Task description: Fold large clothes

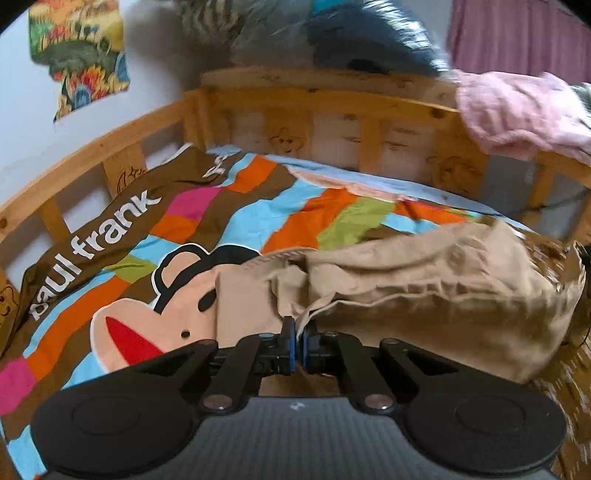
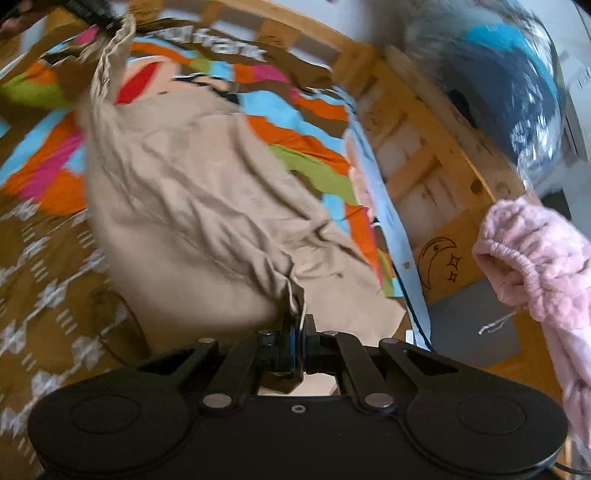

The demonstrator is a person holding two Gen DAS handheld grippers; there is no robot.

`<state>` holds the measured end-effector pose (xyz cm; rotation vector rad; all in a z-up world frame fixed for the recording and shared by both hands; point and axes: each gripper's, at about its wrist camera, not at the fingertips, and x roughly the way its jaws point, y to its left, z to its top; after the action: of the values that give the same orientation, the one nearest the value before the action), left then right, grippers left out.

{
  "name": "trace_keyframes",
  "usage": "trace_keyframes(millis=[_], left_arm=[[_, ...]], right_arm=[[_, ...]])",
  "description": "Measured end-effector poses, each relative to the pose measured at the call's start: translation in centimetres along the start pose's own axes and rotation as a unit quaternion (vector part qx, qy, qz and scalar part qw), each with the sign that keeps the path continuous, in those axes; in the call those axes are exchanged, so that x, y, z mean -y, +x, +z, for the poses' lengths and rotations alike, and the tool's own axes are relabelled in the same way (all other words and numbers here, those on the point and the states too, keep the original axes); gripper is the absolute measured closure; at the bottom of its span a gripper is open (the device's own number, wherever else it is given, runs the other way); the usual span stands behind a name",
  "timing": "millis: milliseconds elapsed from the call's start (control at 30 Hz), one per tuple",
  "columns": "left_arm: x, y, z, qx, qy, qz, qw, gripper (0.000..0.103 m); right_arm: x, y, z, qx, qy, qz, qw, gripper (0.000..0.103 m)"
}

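Left wrist view: the left gripper (image 1: 298, 332) is clenched on a bunched edge of the tan garment (image 1: 424, 273), a fold of cloth pinched between its blue-lined pads. From that pinch the garment runs away to the right, lifted and creased, over the colourful bedsheet (image 1: 258, 218). It covers part of the printed monkey face (image 1: 155, 310) near the middle of the bed. White lettering (image 1: 96, 251) follows the sheet's left edge beside the wooden bed rail (image 1: 92, 147). Beyond the far edge stands the wooden headboard (image 1: 332, 107), with a pink fuzzy garment (image 1: 517, 114) draped over its right end and dark blurred clothing (image 1: 369, 37) on top of it. A bright floral cloth (image 1: 81, 55) hangs on the wall at upper left.

From the right wrist view, the right gripper (image 2: 298, 328) is likewise clamped on a gathered edge of the tan garment (image 2: 192, 192), which stretches from its pads toward the upper left, where the left gripper (image 2: 92, 11) pinches the other end. The garment hangs between the two over the bedsheet (image 2: 295, 122), its lower right part resting near the sheet's right edge. The pink fuzzy garment (image 2: 546, 258) hangs at right, beside the wooden rail (image 2: 424, 155).
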<state>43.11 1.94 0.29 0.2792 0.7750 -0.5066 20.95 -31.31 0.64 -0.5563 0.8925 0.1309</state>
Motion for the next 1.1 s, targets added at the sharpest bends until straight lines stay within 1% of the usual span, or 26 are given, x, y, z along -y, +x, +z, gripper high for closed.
trace_keyframes(millis=[67, 133, 200, 267, 333, 400, 433, 500, 533, 567, 600, 633, 667, 700, 733, 767, 833, 867, 933, 1033, 1100], left_arm=[[-0.7, 2.9, 0.9, -0.001, -0.007, 0.012, 0.9999, 0.1], [-1.6, 5.7, 1.4, -0.01, -0.019, 0.021, 0.9995, 0.1], [-2.9, 8.7, 1.5, -0.024, -0.033, 0.022, 0.9989, 0.1], [-3.8, 11.4, 1.2, -0.042, -0.037, 0.02, 0.9983, 0.099], [-4.8, 13.6, 0.8, -0.064, -0.049, 0.003, 0.9967, 0.098], [-6.2, 14.7, 0.4, -0.075, -0.077, -0.031, 0.9937, 0.092], [-7.1, 14.8, 0.3, -0.074, -0.098, -0.052, 0.991, 0.088], [-9.0, 14.3, 0.0, -0.057, -0.144, -0.104, 0.9824, 0.052], [-9.9, 13.7, -0.2, -0.042, -0.165, -0.12, 0.978, 0.013], [-10.7, 12.8, -0.5, -0.021, -0.184, -0.12, 0.9753, 0.002], [-11.4, 11.7, -0.8, 0.007, -0.198, -0.111, 0.9739, 0.002], [-12.1, 10.8, -1.1, 0.022, -0.206, -0.111, 0.972, 0.001], [-12.7, 10.2, -1.2, 0.026, -0.21, -0.119, 0.97, 0.001], [-13.1, 9.4, -1.5, 0.028, -0.212, -0.124, 0.9689, 0.001], [-13.3, 8.4, -2.0, 0.032, -0.21, -0.123, 0.9694, 0.001], [-13.1, 7.3, -2.7, 0.039, -0.2, -0.118, 0.9719, 0.001], [-12.0, 5.5, -3.8, 0.045, -0.161, -0.108, 0.9799, 0.0], [-11.0, 4.6, -4.7, 0.043, -0.132, -0.098, 0.9855, 0.0], [-8.9, 3.4, -6.4, 0.043, -0.084, -0.084, 0.992, 0.0], [-5.5, 2.6, -8.2, 0.039, -0.018, -0.061, 0.9972, 0.0], [-3.1, 2.8, -9.3, 0.038, 0.03, -0.029, 0.9984, 0.001]], right_arm=[[1.3, 2.9, 0.6, -0.004, 0.026, -0.004, 1.0, 0.101], [2.4, 5.7, 1.0, -0.007, 0.042, -0.01, 0.999, 0.101], [3.3, 8.1, 1.3, -0.01, 0.057, -0.014, 0.998, 0.101], [3.6, 10.3, 1.6, -0.009, 0.064, -0.018, 0.998, 0.101], [3.7, 12.4, 1.9, -0.016, 0.073, -0.016, 0.997, 0.101], [3.9, 13.7, 2.0, -0.021, 0.088, -0.012, 0.996, 0.1], [4.2, 14.0, 2.0, -0.019, 0.103, -0.007, 0.994, 0.099], [4.9, 14.1, 1.8, -0.016, 0.142, 0.011, 0.99, 0.098], [5.3, 14.0, 1.7, -0.011, 0.16, 0.021, 0.987, 0.091], [5.6, 13.8, 1.5, -0.005, 0.175, 0.03, 0.984, 0.083], [6.0, 13.5, 1.4, 0.002, 0.186, 0.039, 0.982, 0.077], [6.4, 13.0, 1.2, 0.013, 0.201, 0.047, 0.978, 0.065], [6.8, 12.2, 1.0, 0.027, 0.214, 0.054, 0.975, 0.054], [7.1, 11.3, 0.8, 0.039, 0.223, 0.056, 0.972, 0.047], [7.3, 10.3, 0.5, 0.051, 0.229, 0.054, 0.97, 0.032], [7.4, 9.2, 0.2, 0.062, 0.232, 0.053, 0.969, 0.021], [7.1, 6.8, -0.7, 0.078, 0.227, 0.049, 0.97, 0.013], [6.6, 5.5, -1.4, 0.087, 0.226, 0.045, 0.969, 0.008], [5.5, 3.6, -3.1, 0.102, 0.233, 0.042, 0.966, 0.001], [3.4, 3.1, -5.8, 0.107, 0.252, 0.026, 0.961, 0.001], [2.2, 3.9, -7.4, 0.098, 0.283, 0.017, 0.954, 0.002]])
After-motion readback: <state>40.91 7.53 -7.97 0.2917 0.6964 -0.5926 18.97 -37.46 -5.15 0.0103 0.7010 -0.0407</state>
